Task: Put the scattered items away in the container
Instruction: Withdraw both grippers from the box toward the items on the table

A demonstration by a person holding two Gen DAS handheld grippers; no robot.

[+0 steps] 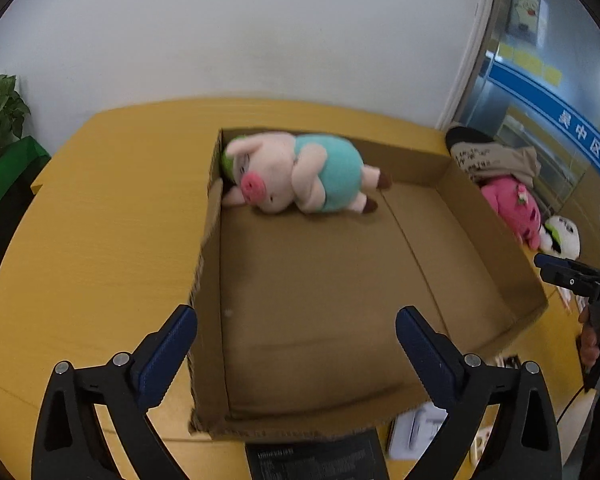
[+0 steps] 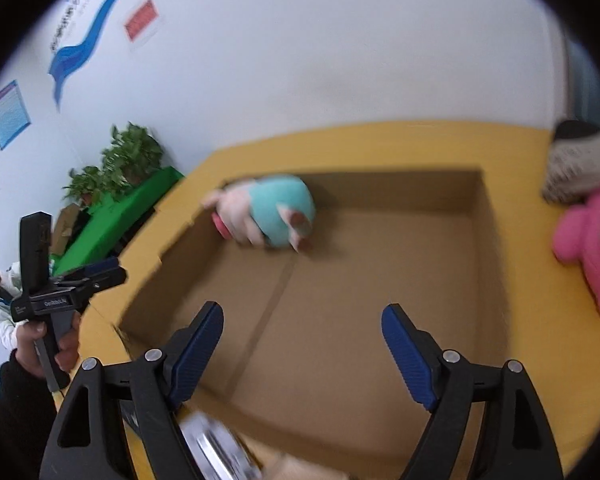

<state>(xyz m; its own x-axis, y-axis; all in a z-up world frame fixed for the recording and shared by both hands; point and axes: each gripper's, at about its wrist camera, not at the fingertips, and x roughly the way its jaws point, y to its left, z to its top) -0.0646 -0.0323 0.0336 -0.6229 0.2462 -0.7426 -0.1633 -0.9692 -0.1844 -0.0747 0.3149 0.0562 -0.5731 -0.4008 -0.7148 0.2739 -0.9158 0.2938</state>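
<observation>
A shallow open cardboard box [image 1: 496,236] [image 2: 488,240] lies on the yellow table [image 1: 100,208] [image 2: 380,144]. A pink pig plush in a teal outfit [image 1: 300,172] [image 2: 268,212] lies in the box's far left corner. A pink plush [image 1: 514,208] [image 2: 588,240], a white panda-like plush [image 1: 562,236] and a beige cloth item [image 1: 496,160] [image 2: 584,164] lie on the table right of the box. My left gripper [image 1: 296,344] is open and empty over the box's near edge. My right gripper [image 2: 302,340] is open and empty above the box; it also shows in the left wrist view [image 1: 568,276].
A black booklet [image 1: 316,460] and white packaging [image 1: 416,432] [image 2: 220,452] lie at the near table edge. A potted plant [image 1: 0,108] [image 2: 128,160] and a green surface [image 2: 120,216] stand left of the table. A white wall is behind.
</observation>
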